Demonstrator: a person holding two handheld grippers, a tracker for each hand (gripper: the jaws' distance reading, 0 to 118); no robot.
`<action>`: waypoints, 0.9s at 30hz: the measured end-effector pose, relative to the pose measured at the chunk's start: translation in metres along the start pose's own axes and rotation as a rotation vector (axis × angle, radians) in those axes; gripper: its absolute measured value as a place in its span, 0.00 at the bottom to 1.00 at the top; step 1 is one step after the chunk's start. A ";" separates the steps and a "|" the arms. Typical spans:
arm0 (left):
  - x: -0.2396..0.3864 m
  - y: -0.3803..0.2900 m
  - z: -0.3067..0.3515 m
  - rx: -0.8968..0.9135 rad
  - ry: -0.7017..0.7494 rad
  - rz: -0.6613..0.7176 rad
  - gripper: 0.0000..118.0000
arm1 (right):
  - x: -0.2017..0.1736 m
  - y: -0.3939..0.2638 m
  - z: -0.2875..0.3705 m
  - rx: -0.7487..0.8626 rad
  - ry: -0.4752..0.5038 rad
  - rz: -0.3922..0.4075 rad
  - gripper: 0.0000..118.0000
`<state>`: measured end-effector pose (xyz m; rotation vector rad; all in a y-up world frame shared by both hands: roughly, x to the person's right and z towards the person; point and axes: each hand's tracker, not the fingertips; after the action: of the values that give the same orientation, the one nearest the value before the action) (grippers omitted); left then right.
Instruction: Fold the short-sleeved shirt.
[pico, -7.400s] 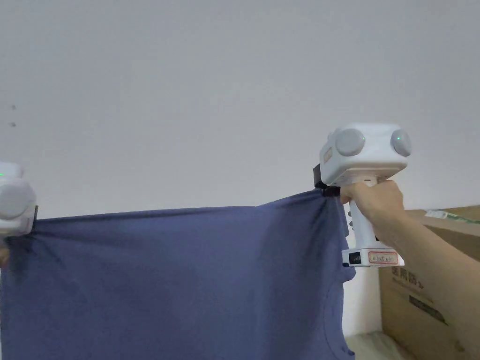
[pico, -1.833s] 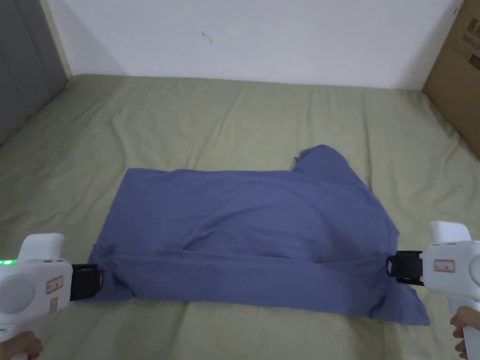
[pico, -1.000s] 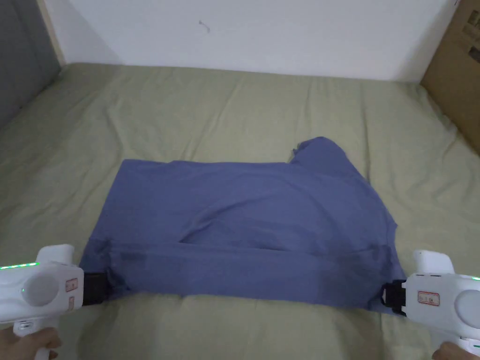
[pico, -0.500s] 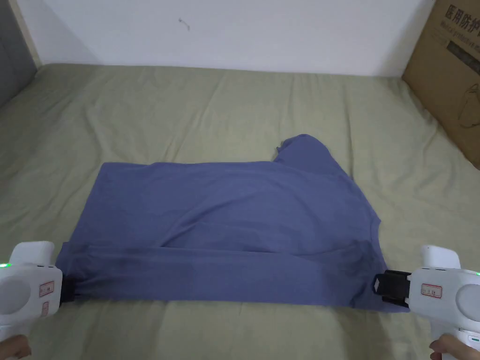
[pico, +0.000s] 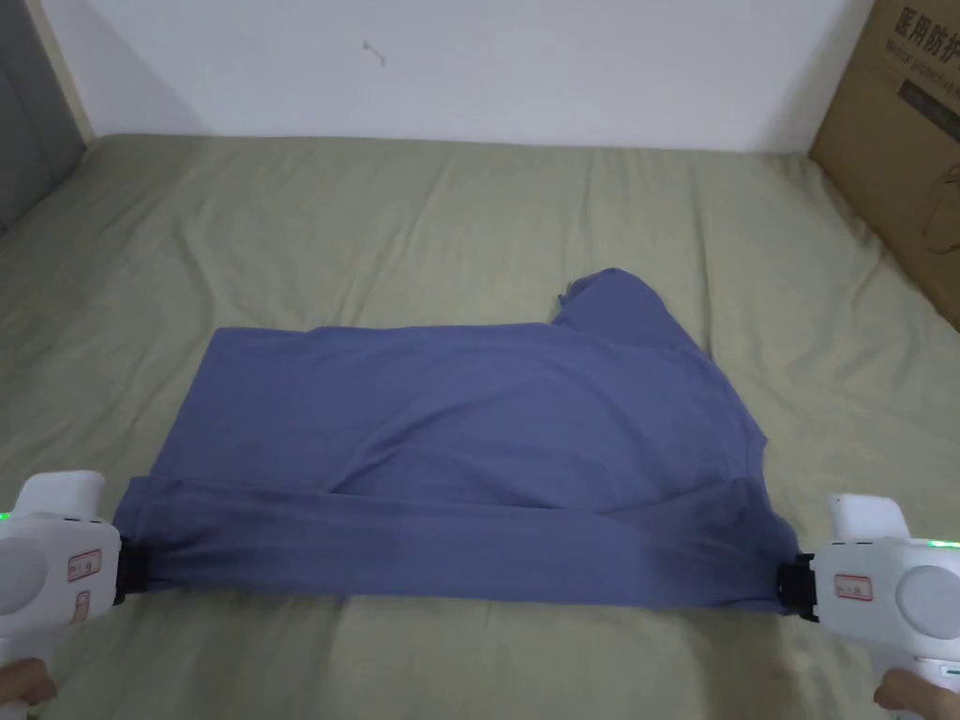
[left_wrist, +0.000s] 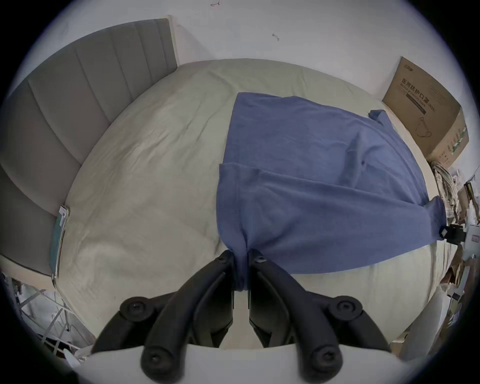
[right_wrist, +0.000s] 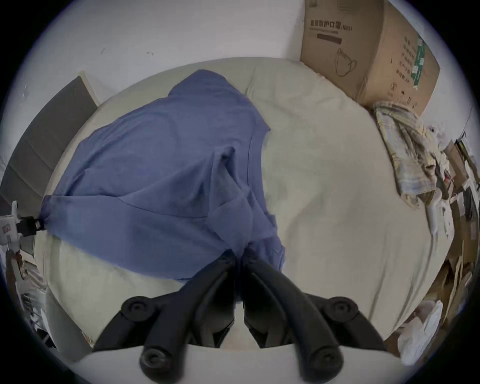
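A blue short-sleeved shirt (pico: 469, 441) lies spread sideways on the green bed sheet (pico: 469, 225), its near edge folded into a long band. One sleeve (pico: 619, 305) points to the far side. My left gripper (pico: 131, 565) is shut on the shirt's near left corner, the cloth (left_wrist: 241, 259) bunched between its black jaws. At the near right corner my right gripper (pico: 792, 586) is shut on the shirt (right_wrist: 155, 169) too, cloth pinched at its tips (right_wrist: 240, 253). The band is pulled taut between the two grippers, low over the sheet.
A cardboard box (pico: 905, 141) stands at the bed's far right against the white wall. A grey padded headboard (left_wrist: 65, 117) runs along the left side, with a phone (left_wrist: 58, 233) at its foot. Checked cloth (right_wrist: 400, 156) and clutter lie past the right edge.
The shirt, once held up in the air, now lies on the bed. Over the last second both grippers stayed shut on its near corners and drew the folded band tighter.
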<state>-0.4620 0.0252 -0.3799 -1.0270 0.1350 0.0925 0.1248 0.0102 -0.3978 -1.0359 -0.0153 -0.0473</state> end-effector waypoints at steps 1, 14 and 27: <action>-0.001 0.000 0.003 0.004 -0.004 -0.002 0.07 | 0.002 0.002 0.005 0.000 0.004 0.001 0.04; -0.009 -0.041 0.028 -0.010 0.010 -0.033 0.07 | 0.019 -0.040 0.028 -0.056 0.049 -0.007 0.04; -0.013 -0.041 0.041 0.002 0.040 0.047 0.88 | 0.022 -0.032 0.048 0.067 0.038 -0.021 0.39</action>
<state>-0.4662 0.0392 -0.3228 -1.0246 0.1956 0.1146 0.1455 0.0347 -0.3447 -0.9677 0.0065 -0.0850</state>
